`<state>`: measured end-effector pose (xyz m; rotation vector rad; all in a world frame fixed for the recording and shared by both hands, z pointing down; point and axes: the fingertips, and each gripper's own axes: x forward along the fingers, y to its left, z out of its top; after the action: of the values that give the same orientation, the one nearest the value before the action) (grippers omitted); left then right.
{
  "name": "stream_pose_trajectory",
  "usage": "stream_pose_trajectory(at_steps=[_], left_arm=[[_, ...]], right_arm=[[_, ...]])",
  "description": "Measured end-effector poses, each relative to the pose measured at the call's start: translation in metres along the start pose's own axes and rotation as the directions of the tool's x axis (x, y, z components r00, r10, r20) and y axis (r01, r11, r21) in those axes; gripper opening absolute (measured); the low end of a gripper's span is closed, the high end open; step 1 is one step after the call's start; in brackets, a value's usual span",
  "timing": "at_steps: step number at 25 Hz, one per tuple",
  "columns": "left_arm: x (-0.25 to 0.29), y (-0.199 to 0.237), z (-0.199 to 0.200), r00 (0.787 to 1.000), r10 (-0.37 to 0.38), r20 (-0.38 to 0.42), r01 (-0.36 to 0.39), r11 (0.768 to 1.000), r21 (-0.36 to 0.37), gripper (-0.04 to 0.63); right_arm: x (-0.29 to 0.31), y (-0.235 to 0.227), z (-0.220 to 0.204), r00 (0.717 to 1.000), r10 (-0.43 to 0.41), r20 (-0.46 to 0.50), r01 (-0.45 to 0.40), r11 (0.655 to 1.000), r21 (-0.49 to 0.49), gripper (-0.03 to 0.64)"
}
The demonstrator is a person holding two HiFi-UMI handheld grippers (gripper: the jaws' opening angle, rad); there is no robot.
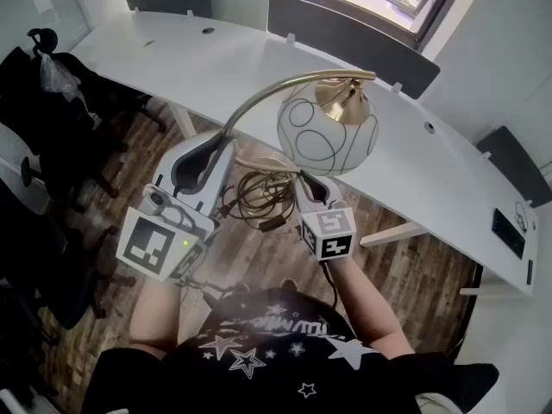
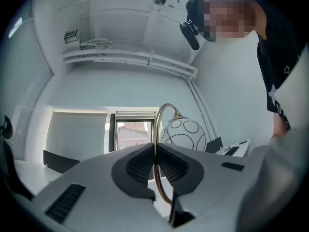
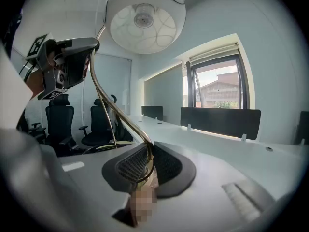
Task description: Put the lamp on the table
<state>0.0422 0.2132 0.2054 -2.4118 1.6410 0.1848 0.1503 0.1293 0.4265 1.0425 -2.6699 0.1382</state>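
Observation:
The lamp hangs in the air in front of the white table (image 1: pixel 405 166). It has a white globe shade (image 1: pixel 328 132) with black circles and a curved brass arm (image 1: pixel 259 97). My left gripper (image 1: pixel 226 142) is shut on that arm partway up, and the brass rod (image 2: pixel 155 170) runs between its pads. My right gripper (image 1: pixel 310 182) is shut on the lamp's lower brass stem (image 3: pixel 146 161), below the shade (image 3: pixel 142 21). The lamp's dark cord (image 1: pixel 259 198) hangs in a coil between the two grippers.
The long white table curves from far left to right, with dark partition panels (image 1: pixel 345 37) along its back edge and a window behind. Black office chairs (image 1: pixel 39 102) stand at the left over a wooden floor (image 1: pixel 405 274). A dark device (image 1: pixel 509 231) lies at the table's right end.

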Motion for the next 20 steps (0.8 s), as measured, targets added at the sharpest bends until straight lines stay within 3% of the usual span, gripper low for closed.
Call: stream_pose_trajectory(at_steps=[20], left_arm=[[0.012,0.016,-0.021,0.998,-0.057,-0.035,0.055,0.997,-0.062,0.032]], right_arm=[[0.022,-0.012,-0.005,0.995,-0.103,0.007,0.103,0.994,0.034,0.043]])
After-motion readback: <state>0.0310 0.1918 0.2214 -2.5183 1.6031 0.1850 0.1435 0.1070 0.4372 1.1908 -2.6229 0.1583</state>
